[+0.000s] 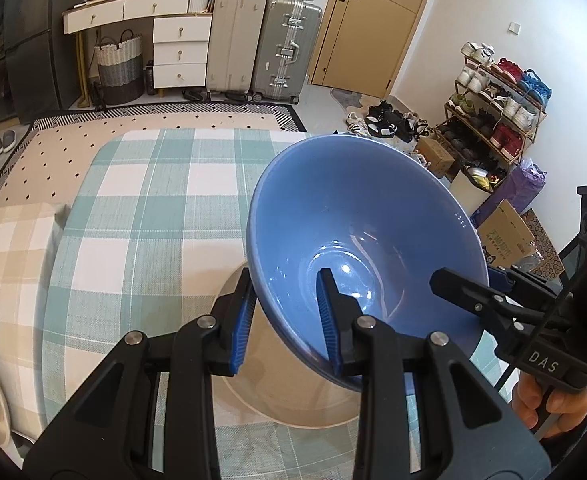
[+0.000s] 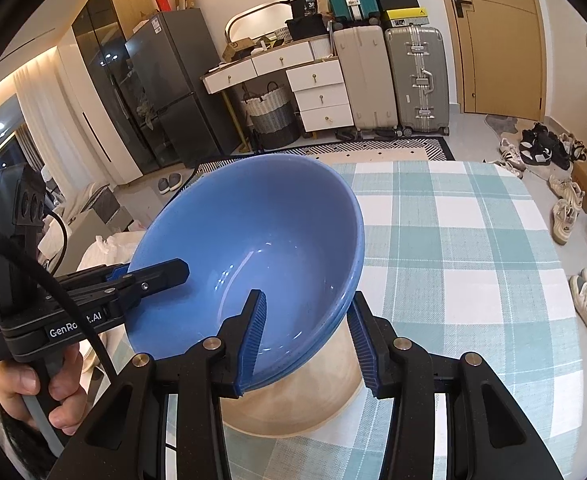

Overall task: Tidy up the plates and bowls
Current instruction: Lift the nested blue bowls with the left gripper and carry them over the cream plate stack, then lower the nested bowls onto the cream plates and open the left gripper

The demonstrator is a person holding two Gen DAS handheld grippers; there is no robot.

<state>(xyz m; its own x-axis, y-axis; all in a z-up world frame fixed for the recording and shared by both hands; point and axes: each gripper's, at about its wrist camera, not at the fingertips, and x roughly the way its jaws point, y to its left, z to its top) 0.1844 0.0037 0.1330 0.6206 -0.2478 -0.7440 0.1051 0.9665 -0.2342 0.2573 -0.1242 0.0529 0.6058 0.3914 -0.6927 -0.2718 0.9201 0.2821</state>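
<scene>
Both grippers pinch the same blue bowl (image 1: 367, 240) by its rim from opposite sides, holding it above a beige bowl (image 1: 293, 396) that sits on the checked tabletop (image 1: 133, 216). In the left wrist view the left gripper (image 1: 289, 320) has one blue pad outside the wall and the other inside the basin, clamped on the rim at about 7 o'clock of the bowl, while the right gripper (image 1: 459, 280) comes in from 4 o'clock, with the fingers of the person's right hand (image 1: 549, 404) showing below it. Only this view shows the shoe rack (image 1: 497, 108) at 2 o'clock and the cardboard boxes beneath it. The right wrist view mirrors the scene: the right gripper (image 2: 307, 340) straddles the rim at about 5 o'clock of the blue bowl (image 2: 253, 248), the left gripper (image 2: 161, 274) reaches in from 9 o'clock, and the left hand (image 2: 33, 392) wraps its handle at 8 o'clock. Only this view shows the dark fridge (image 2: 165, 92), and a double line along the bowl's outer edge; whether that is two nested bowls or a ridge I cannot tell. The blue bowl is tilted, its mouth turned up and toward the cameras, far rim higher than the near rim. Being round, it has no long axis across the rim. The beige bowl (image 2: 313, 396) stands upright, directly under the blue one; whether they touch cannot be told.
</scene>
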